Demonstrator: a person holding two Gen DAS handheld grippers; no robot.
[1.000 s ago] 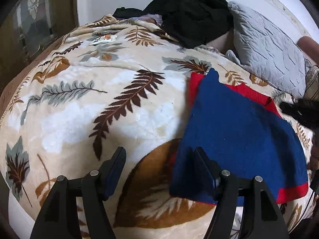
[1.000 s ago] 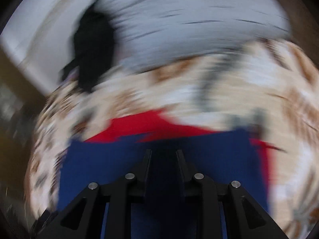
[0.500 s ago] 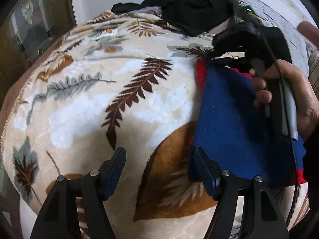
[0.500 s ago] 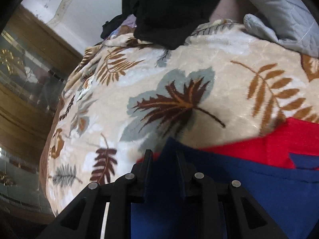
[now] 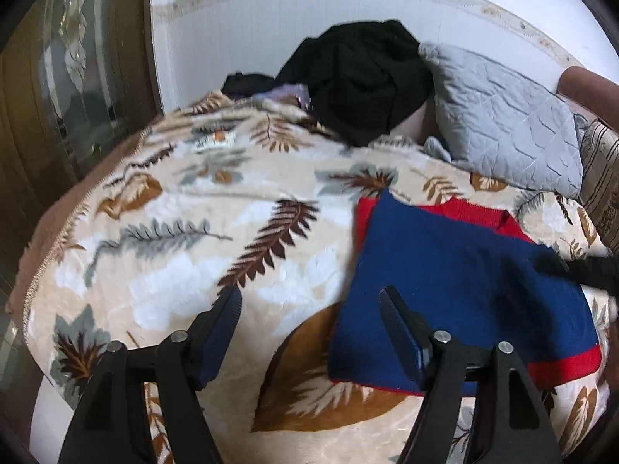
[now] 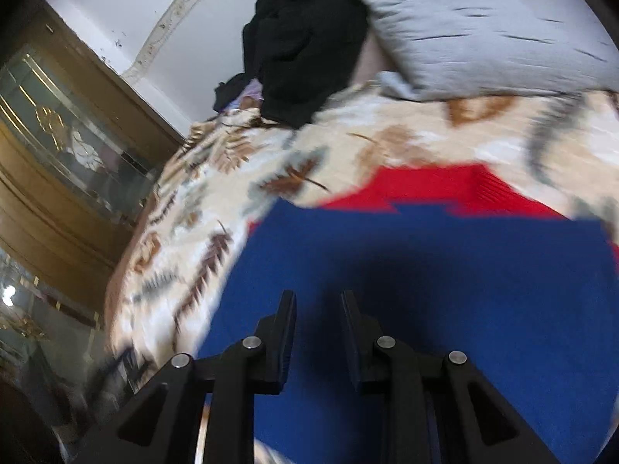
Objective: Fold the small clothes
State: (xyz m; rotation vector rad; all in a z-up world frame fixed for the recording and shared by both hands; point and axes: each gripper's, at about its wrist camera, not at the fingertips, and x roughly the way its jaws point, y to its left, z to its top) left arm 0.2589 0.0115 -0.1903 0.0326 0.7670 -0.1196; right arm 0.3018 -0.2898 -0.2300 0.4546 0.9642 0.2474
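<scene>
A folded blue garment with red trim (image 5: 456, 282) lies flat on the leaf-print blanket (image 5: 174, 270), right of centre in the left wrist view. My left gripper (image 5: 309, 301) hovers above the blanket with its jaws wide and opening. Only blanket shows between them, and the right finger (image 5: 390, 309) overlaps the garment's left edge. In the right wrist view my right gripper (image 6: 318, 297) hangs over the blue garment (image 6: 464, 270) with a narrow gap between its fingers. Nothing is pinched there, and a shadow falls on the cloth below it. A dark blur of that tool (image 5: 588, 270) crosses the garment's right side.
A heap of black clothes (image 5: 363, 77) and a grey quilted pillow (image 5: 503, 116) lie at the back against the white wall. A striped cushion (image 5: 603, 178) sits at the right edge. A wooden cabinet with glass (image 5: 58, 77) stands left of the bed.
The right gripper and its hand have pulled back from the garment's far left corner to its right side. The corner now lies flat. The left gripper has risen a little.
</scene>
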